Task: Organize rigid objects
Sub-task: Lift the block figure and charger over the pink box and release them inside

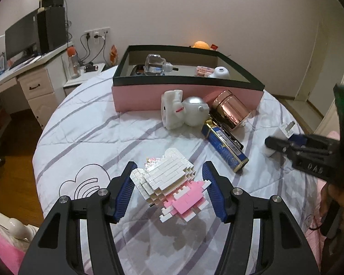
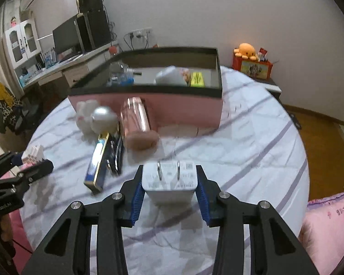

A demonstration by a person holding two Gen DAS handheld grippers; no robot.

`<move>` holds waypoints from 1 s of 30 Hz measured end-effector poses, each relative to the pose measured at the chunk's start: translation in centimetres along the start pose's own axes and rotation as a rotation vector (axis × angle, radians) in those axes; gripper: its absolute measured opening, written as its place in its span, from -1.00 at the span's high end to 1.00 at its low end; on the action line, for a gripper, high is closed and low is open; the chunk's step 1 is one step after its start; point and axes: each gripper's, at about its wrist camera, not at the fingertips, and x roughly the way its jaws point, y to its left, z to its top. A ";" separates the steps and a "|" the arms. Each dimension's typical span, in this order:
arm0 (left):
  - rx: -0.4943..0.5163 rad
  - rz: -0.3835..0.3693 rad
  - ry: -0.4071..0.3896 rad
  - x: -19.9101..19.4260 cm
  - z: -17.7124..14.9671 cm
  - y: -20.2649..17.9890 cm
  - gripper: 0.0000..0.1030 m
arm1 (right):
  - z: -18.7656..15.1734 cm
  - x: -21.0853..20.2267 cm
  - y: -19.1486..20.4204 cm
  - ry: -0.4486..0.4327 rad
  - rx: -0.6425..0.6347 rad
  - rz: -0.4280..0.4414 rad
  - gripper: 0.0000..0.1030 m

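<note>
Brick-built figure [image 1: 169,183] — white and pink, assembled from small blocks — sits between the blue pads of the left tool [image 1: 169,188], raised above the bedcover; its left side touches the left pad and its pink edge reaches the right pad, so the left tool is clenched on it. White charger plug [image 2: 169,181], two metal prongs facing away from the camera, is clamped squarely between the pads of the right tool [image 2: 169,191], which grasps it on both flanks.

Both held items hang over a round bed [image 2: 252,151] covered in a white sheet with lilac stripes. Farther back on the bed lies a loose cluster: a white rabbit-shaped figure [image 1: 172,110], a silver-white sphere [image 1: 195,112] touching it, a rose-gold cylinder [image 1: 231,108] on its side, and a blue-and-gold box [image 1: 227,149] beside a dark flat item.

Behind the cluster stands an open pink box [image 1: 185,98] with a black rim. Inside it lie a clear bottle [image 1: 154,65], a white dome-shaped item [image 1: 220,72] and a small pink pack — the right wrist view also shows a yellow-green pack [image 2: 197,79] there.

A desk [image 1: 34,61] with a monitor stands beyond the bed on the left.
</note>
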 end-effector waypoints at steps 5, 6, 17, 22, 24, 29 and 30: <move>-0.011 0.009 -0.028 -0.9 0.3 0.2 -0.16 | -0.1 -0.2 -0.2 -0.029 0.005 0.012 0.20; -0.010 0.015 -0.036 -1.2 0.5 0.2 -0.16 | -0.1 -0.5 -0.2 -0.039 0.006 0.017 0.20; -0.024 0.033 -0.219 -6.6 3.5 0.3 -0.16 | 2.7 -7.6 2.3 -0.253 -0.058 0.007 0.20; -0.012 0.034 -0.268 -8.4 5.0 -0.1 -0.16 | 3.6 -10.0 3.6 -0.313 -0.096 0.017 0.20; 0.003 0.028 -0.285 -9.2 5.7 -0.4 -0.16 | 4.2 -10.5 4.1 -0.317 -0.113 0.027 0.20; 0.025 0.027 -0.333 -10.5 7.3 -0.9 -0.16 | 5.5 -11.6 4.7 -0.359 -0.126 0.042 0.20; 0.032 0.026 -0.341 -10.7 7.6 -1.1 -0.16 | 5.7 -11.8 4.7 -0.360 -0.129 0.043 0.20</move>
